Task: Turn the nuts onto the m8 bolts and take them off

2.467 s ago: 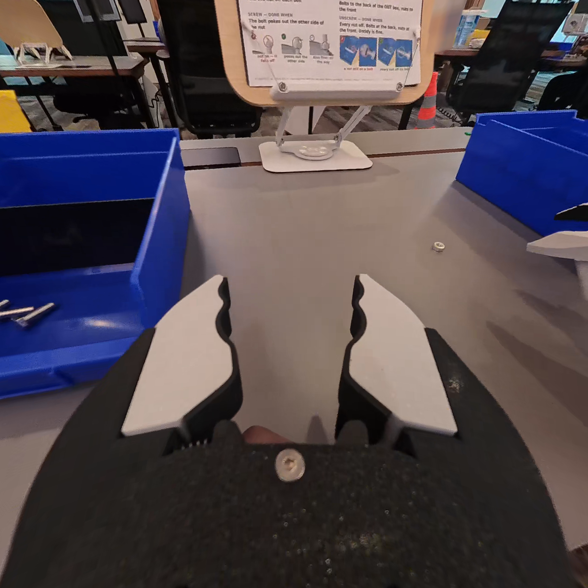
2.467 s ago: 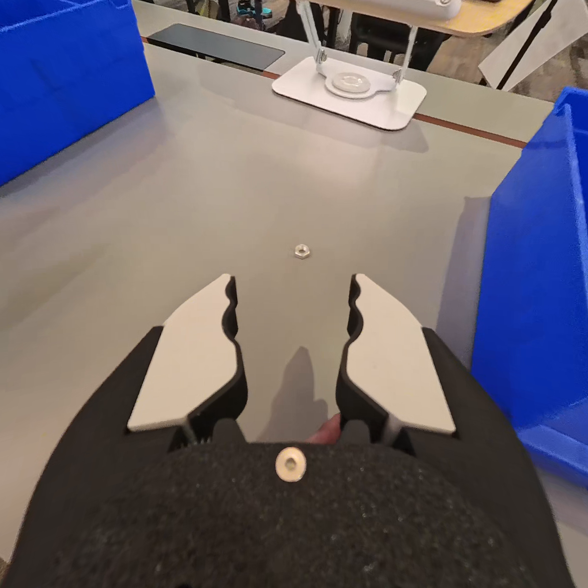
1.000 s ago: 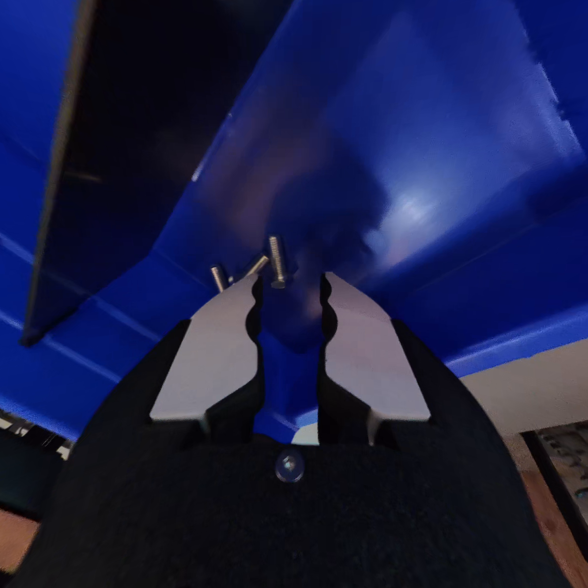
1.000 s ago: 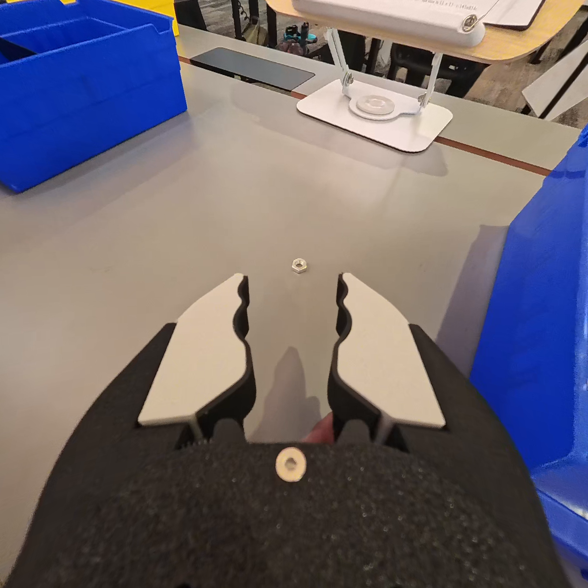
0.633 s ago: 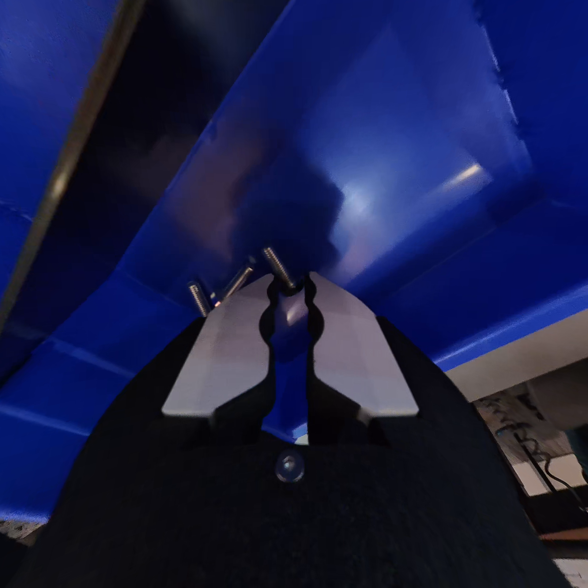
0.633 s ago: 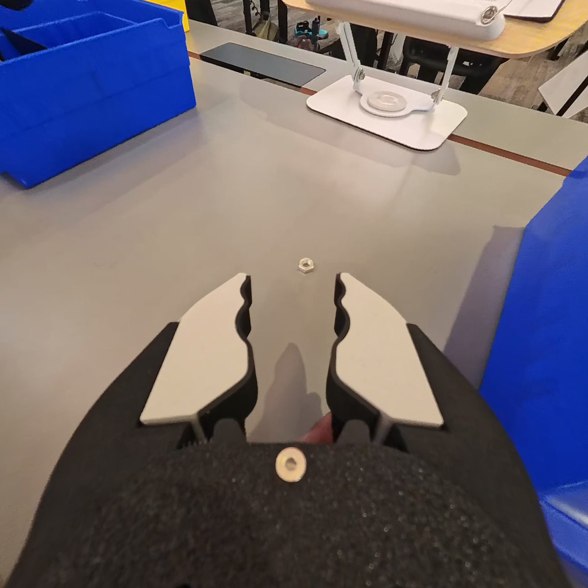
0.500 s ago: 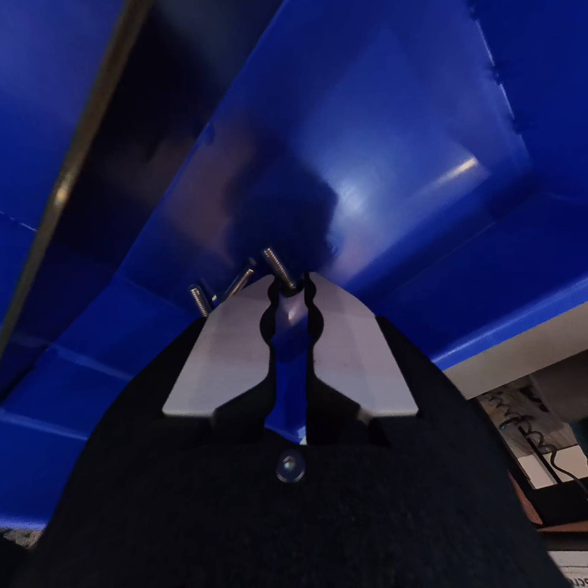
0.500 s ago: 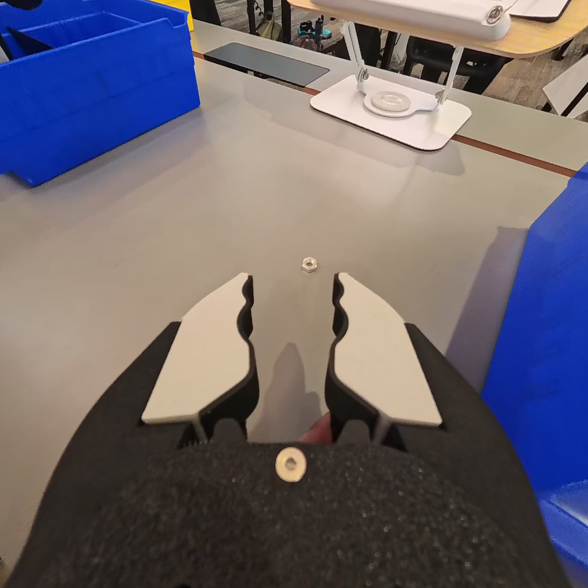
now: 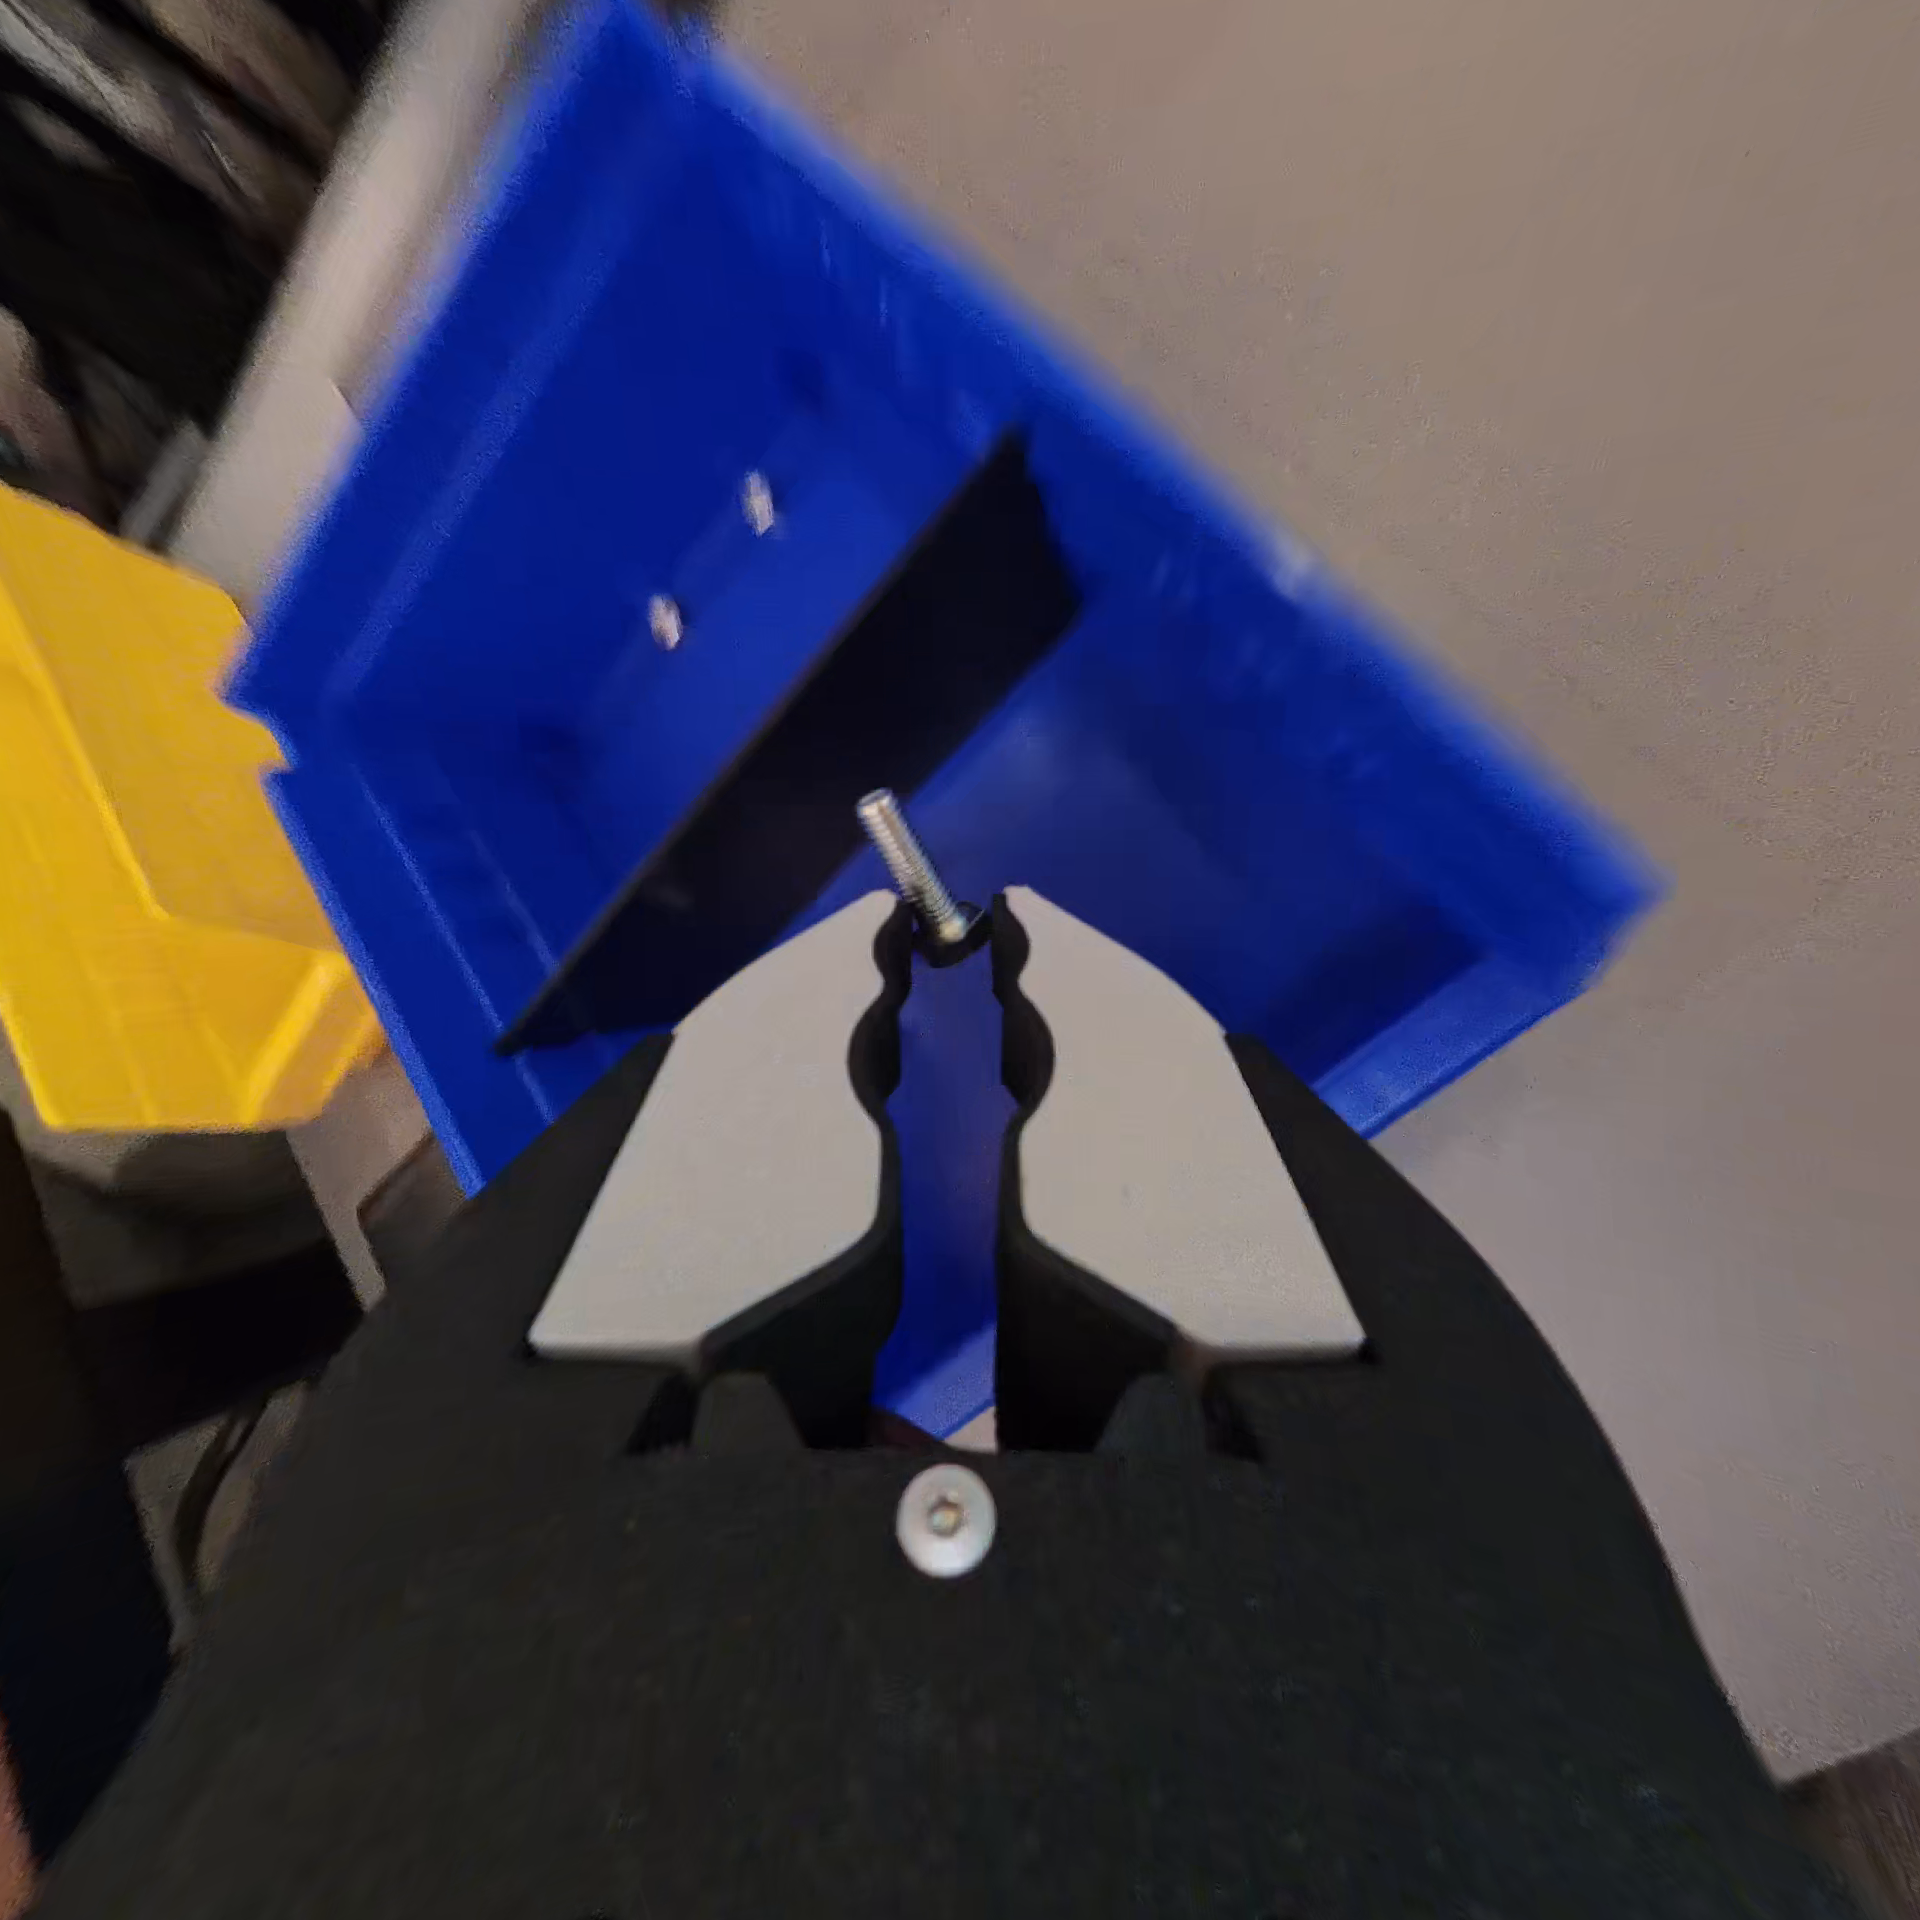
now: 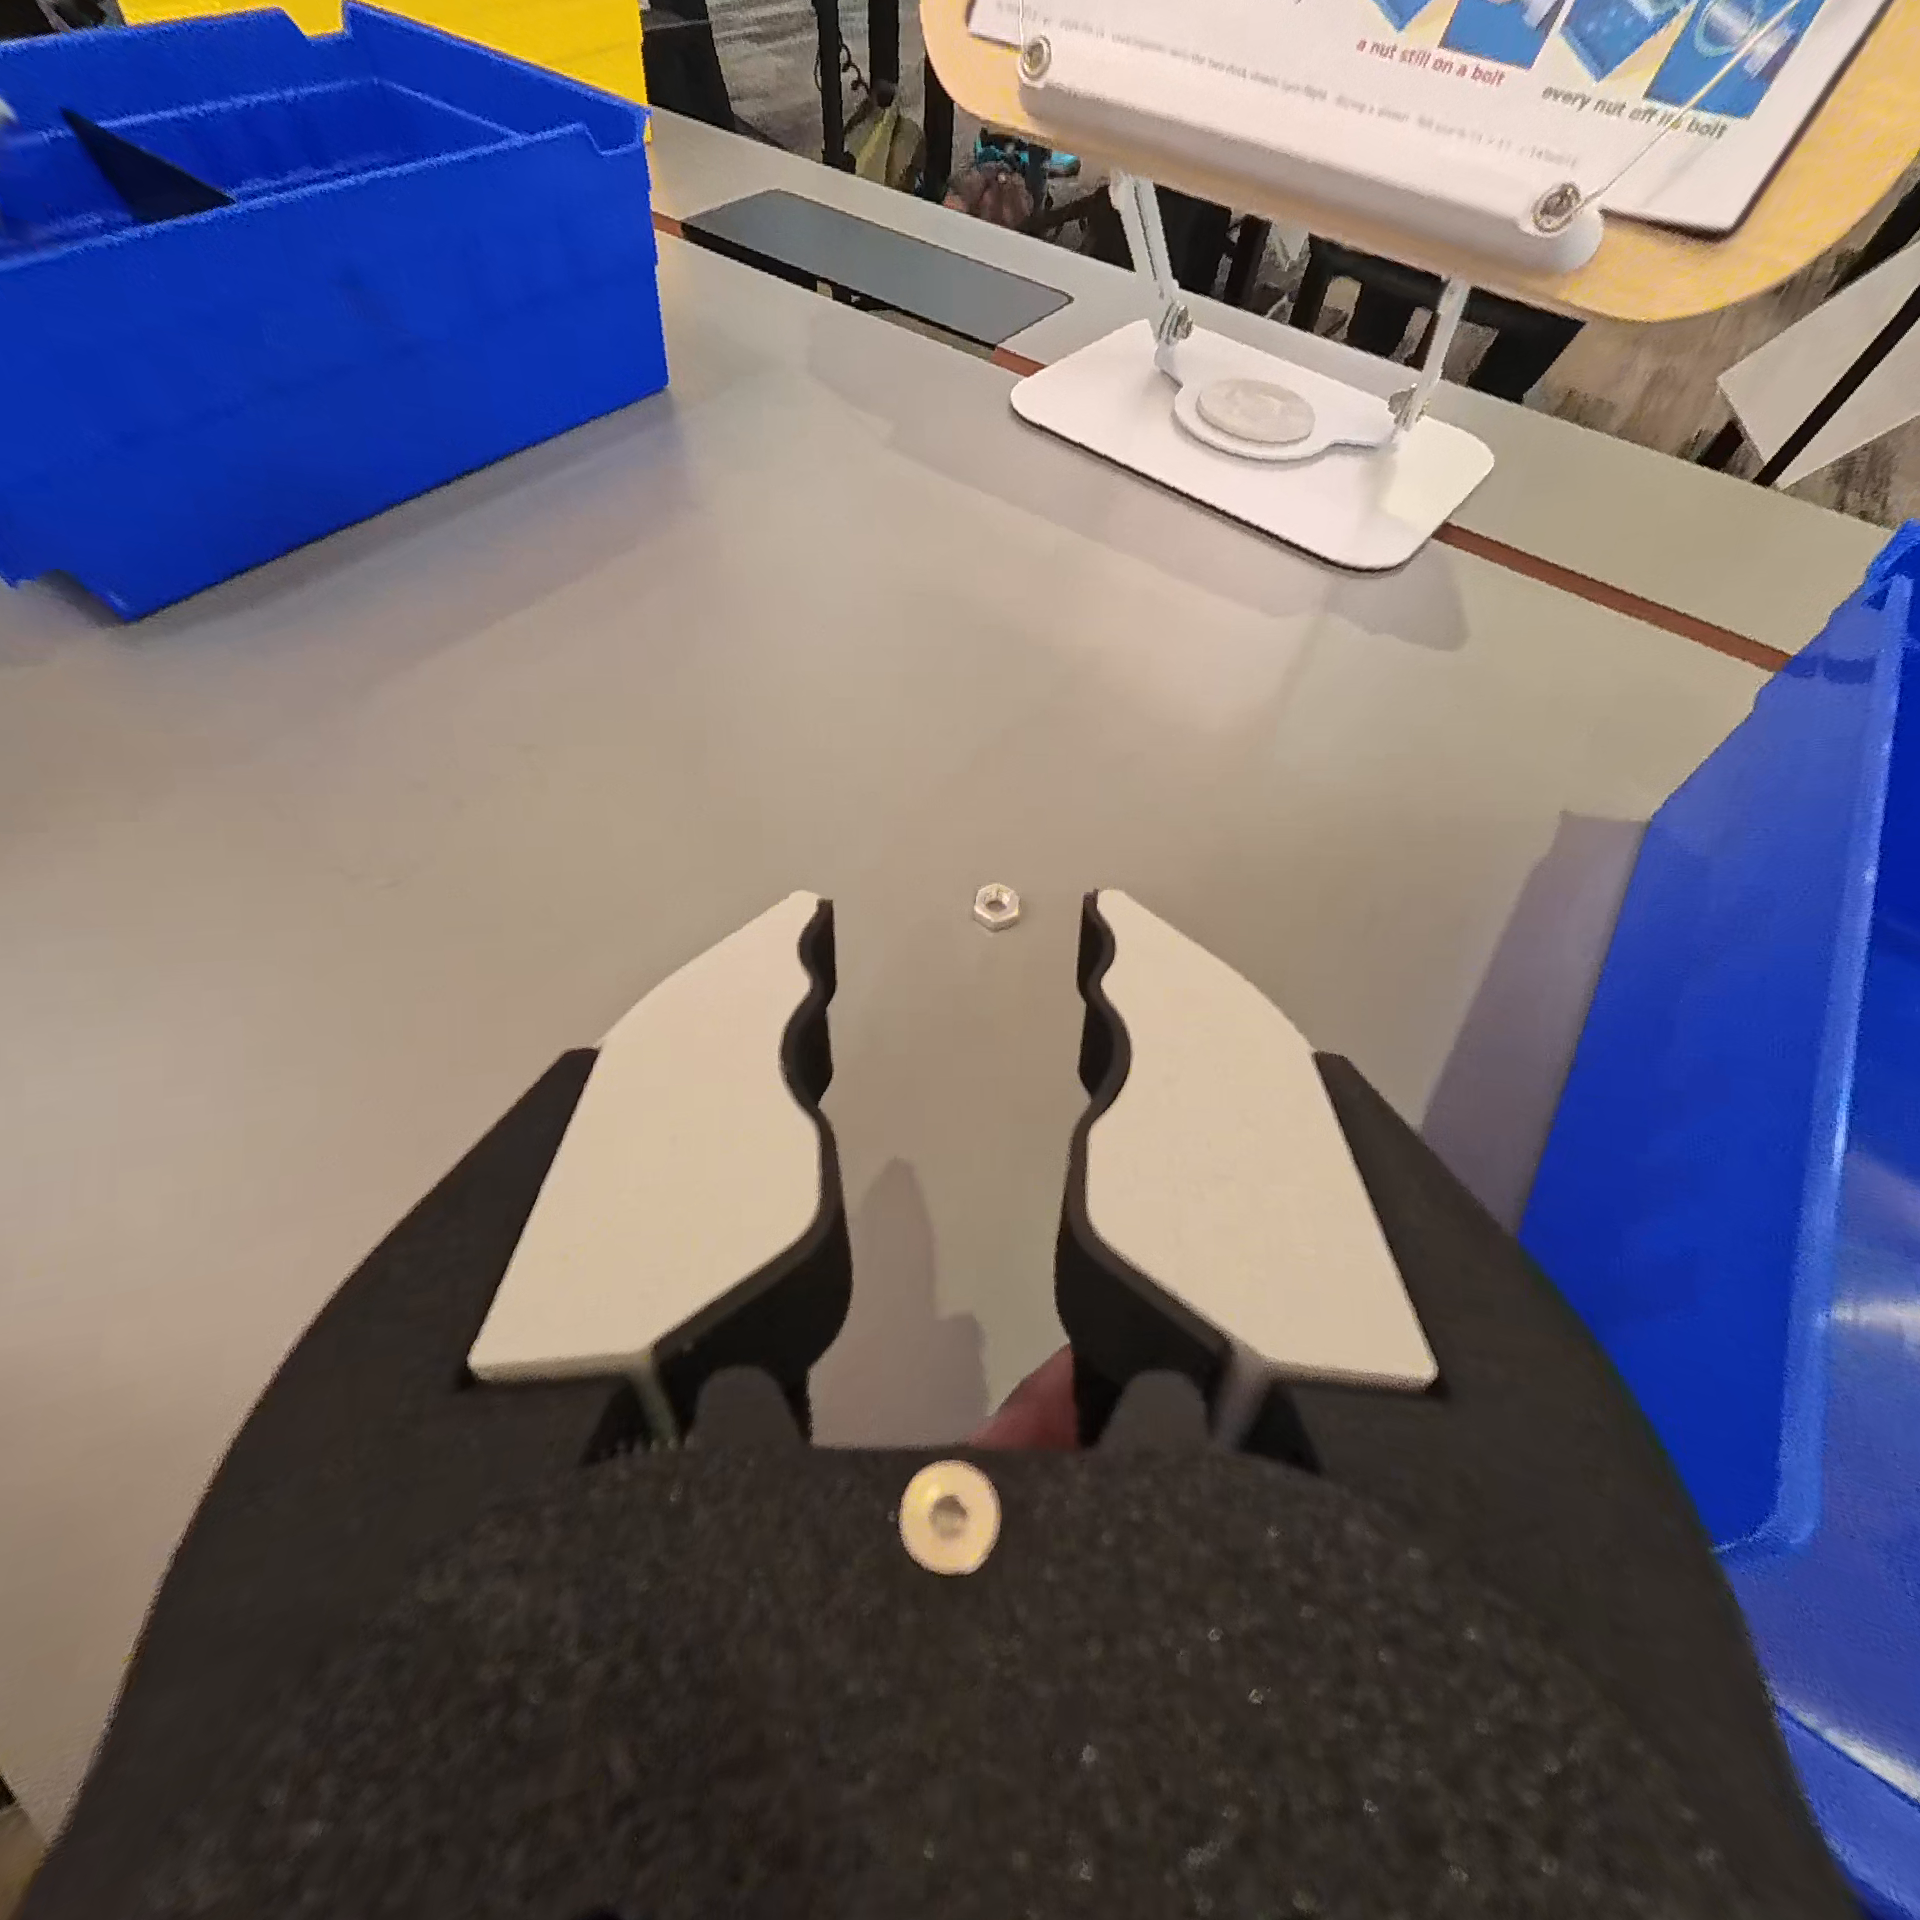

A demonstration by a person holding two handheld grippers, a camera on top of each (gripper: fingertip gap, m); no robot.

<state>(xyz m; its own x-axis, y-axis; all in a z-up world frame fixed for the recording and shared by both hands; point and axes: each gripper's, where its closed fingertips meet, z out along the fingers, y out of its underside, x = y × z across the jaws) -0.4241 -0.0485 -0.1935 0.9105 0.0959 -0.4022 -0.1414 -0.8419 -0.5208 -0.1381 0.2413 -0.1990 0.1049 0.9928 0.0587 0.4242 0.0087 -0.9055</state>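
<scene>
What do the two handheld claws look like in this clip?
Both match. The left claw and right claw each have a black, grainy, rounded body, two fingers with flat pale-grey faces and wavy black inner edges, and one silver socket-head screw at centre. No cables, markings or sleeves show.

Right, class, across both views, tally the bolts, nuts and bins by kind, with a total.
Silver threaded bolts: 3 (one in the left claw)
Silver hex nut: 1
Blue plastic bins: 2
Yellow plastic bin: 1
Total: 7

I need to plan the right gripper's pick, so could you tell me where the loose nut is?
In the right wrist view the hex nut lies on the grey table, just beyond the open right gripper.
</scene>
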